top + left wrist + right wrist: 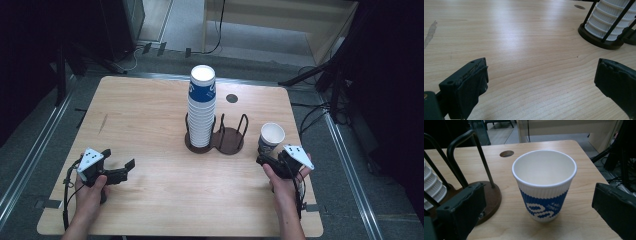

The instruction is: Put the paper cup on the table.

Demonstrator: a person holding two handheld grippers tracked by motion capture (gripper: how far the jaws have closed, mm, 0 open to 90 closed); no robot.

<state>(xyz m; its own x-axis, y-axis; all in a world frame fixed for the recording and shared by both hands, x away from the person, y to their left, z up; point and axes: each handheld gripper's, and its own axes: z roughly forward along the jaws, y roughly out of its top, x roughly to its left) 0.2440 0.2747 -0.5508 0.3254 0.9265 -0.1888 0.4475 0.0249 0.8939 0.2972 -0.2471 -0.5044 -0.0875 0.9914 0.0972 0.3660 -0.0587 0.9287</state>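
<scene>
Wide-jawed, the right tool (pixel 536 210) hangs just short of the paper cup (pixel 544 185), which stands upright on the bench (pixel 150 200), apart from both jaws. Left of the cup sits the cup holder (pixel 231 140) with its tall cup stack (pixel 202 107). Well left of the holder, the left tool (pixel 540 85) gapes wide and empty.

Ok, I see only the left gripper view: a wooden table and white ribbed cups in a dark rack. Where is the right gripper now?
Observer: The right gripper is near the right edge of the table, just behind a single paper cup.
Operator: Does it hold that cup?
Observer: No. The jaws are open, and the cup stands upright between them with a gap on each side.
Operator: Is the rack full?
Observer: No. One ring of the rack holds the tall cup stack; the other ring is empty.
</scene>
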